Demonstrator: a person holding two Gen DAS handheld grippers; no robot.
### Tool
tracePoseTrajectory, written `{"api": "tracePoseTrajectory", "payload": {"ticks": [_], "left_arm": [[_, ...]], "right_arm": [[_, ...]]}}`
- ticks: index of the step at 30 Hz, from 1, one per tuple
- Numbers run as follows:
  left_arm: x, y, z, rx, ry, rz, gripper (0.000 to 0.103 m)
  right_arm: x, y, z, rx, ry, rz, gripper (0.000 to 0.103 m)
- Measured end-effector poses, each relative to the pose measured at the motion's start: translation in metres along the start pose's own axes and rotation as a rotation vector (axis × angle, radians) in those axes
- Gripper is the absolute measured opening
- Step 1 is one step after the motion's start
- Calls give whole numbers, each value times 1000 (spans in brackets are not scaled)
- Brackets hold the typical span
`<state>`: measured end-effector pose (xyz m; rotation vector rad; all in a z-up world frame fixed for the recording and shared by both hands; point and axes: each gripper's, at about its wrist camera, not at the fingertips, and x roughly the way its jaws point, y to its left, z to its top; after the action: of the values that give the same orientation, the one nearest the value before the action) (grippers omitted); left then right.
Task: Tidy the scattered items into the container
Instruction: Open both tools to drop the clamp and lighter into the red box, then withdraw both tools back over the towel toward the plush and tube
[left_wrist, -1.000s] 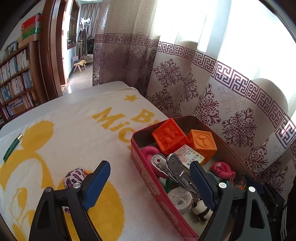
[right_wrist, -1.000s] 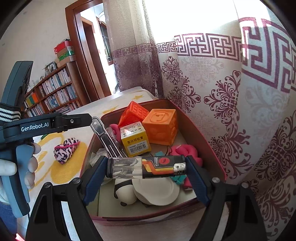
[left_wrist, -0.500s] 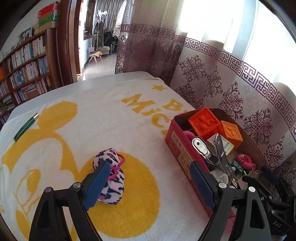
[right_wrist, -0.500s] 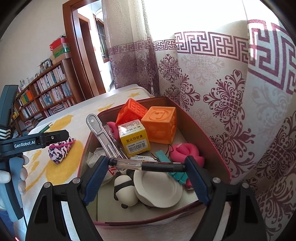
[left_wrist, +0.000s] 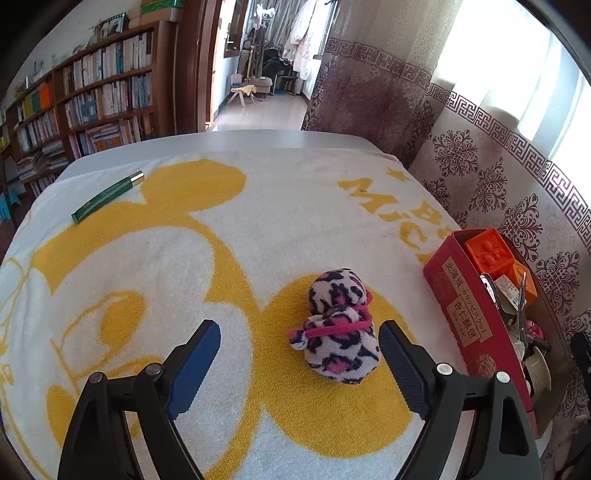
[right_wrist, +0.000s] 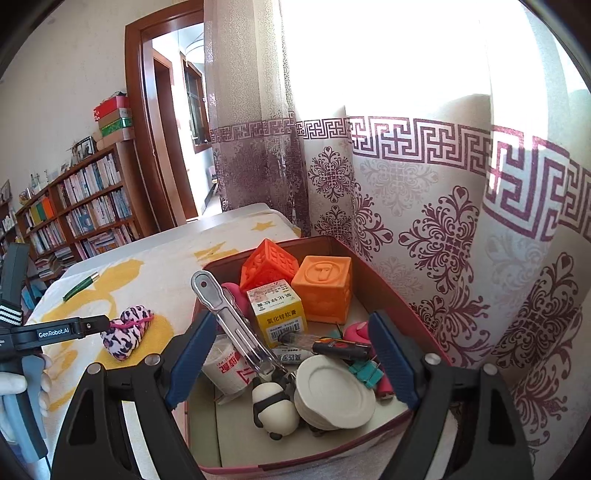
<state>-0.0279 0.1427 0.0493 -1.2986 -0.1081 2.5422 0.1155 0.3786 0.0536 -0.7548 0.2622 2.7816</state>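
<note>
A pink, black and white leopard-print plush (left_wrist: 341, 325) lies on the yellow-and-white towel (left_wrist: 184, 280). My left gripper (left_wrist: 299, 330) hangs open just above it, the plush sitting between the pads, nearer the right pad, touching neither. A green pen (left_wrist: 107, 197) rests at the towel's far left. The red box (left_wrist: 461, 295) stands at the right. In the right wrist view my right gripper (right_wrist: 291, 321) is open and empty over the red box (right_wrist: 391, 295). A clear-and-black marker (right_wrist: 328, 343) lies inside. The plush (right_wrist: 127, 330) and green pen (right_wrist: 79, 286) show to the left.
The box holds two orange cubes (right_wrist: 321, 284), a yellow-and-white carton (right_wrist: 279, 314), metal tongs (right_wrist: 236, 325), a panda figure (right_wrist: 273, 410) and a white plate (right_wrist: 332, 391). A patterned curtain (right_wrist: 443, 229) hangs close behind it. A gloved hand (right_wrist: 14, 384) grips the left tool. Bookshelves (left_wrist: 92, 103) stand beyond the table.
My left gripper swung left from over the box and came down over the plush. The marker that spanned the right pads has dropped into the box.
</note>
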Motion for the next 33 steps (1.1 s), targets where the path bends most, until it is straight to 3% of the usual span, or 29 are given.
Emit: {"api": "tracePoseTrajectory", "payload": {"ticks": [9,21,29,33], "left_arm": [[-2,48,-6,-98,11,33,89],[-8,112,-13,-222,18,84,89],[-15,151,5,-228,-14,149,89],[-16,172,33,-186,-65,245,89]], "right_arm": [[4,70,-2,-114,15,97,87],[63,144,-15,-155,221,289,87],[99,170,-17,-165,278,294,87],[106,173,-19,-158,274,300,87]]}}
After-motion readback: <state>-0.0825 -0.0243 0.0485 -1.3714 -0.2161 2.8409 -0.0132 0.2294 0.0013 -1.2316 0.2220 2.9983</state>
